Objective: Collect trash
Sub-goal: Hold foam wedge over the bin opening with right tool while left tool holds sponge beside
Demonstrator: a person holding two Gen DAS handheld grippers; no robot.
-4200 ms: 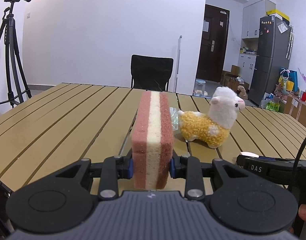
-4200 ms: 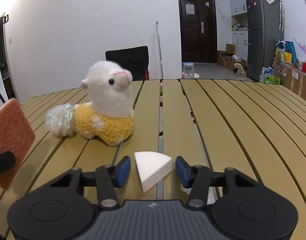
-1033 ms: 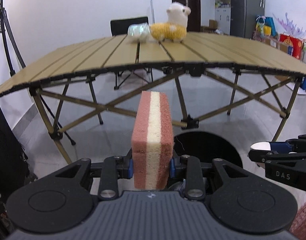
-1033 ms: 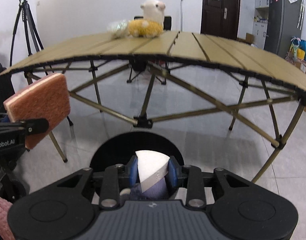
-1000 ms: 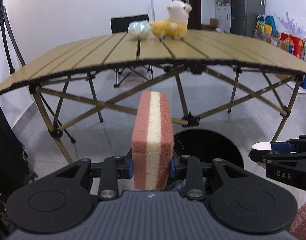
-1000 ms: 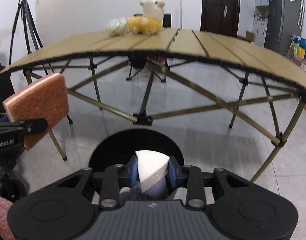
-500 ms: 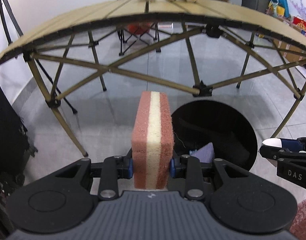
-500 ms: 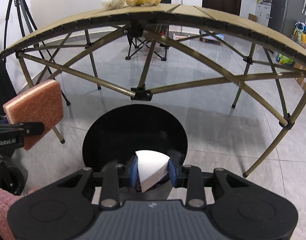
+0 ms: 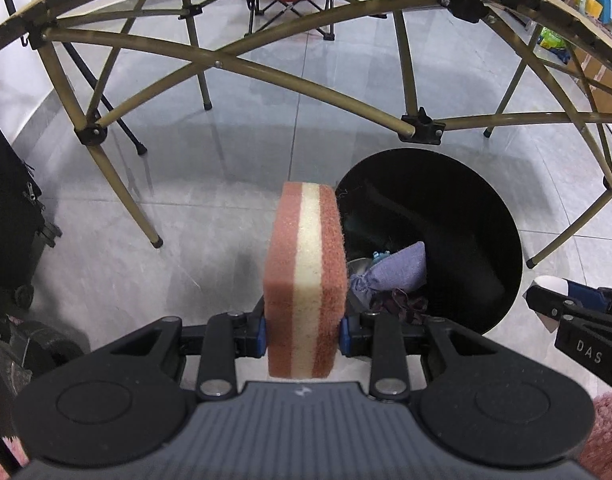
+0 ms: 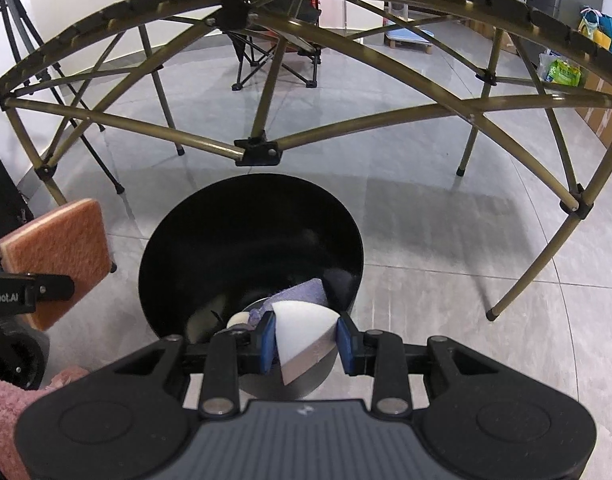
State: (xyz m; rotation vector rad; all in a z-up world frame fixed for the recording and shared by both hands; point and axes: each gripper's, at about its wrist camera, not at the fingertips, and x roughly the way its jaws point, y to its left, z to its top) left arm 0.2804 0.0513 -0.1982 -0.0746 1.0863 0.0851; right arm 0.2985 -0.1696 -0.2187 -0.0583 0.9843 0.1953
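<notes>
A pink-and-cream scouring sponge (image 9: 304, 280) is held clamped between the blue pads of the left gripper (image 9: 304, 334), gripped across its two rough pink faces with the cream foam core facing the camera. A white wedge of foam (image 10: 304, 338) is pinched in the same way by the right gripper (image 10: 304, 346), its flat sides against the pads and its point hanging downward.

Both pieces are judged to be very light, soft and compressible; the coarse sponge faces should resist slipping, while the smooth foam wedge is likelier to slide if the squeeze is eased unevenly. Neither looks fragile. The holds are taken near the lower half of each piece, which seems adequate for such weight.

The black round bin (image 10: 345, 236) stands on the grey tiled floor (image 10: 445, 248), just in front of the folding table's crossed legs (image 10: 262, 152). A lilac cloth pouch (image 9: 393, 270) and other scraps already lie inside. In the right wrist view the foam wedge sits over the near rim, with the bin's mouth open ahead. In the left wrist view the sponge appears beside the bin's left rim, not clearly over the opening, so a shift toward the right would probably be needed before release.

Open room is plentiful over the bin; the table's leg joint (image 9: 421, 132) lies beyond the far rim, and the two grippers are near each other at the bin's near side.
</notes>
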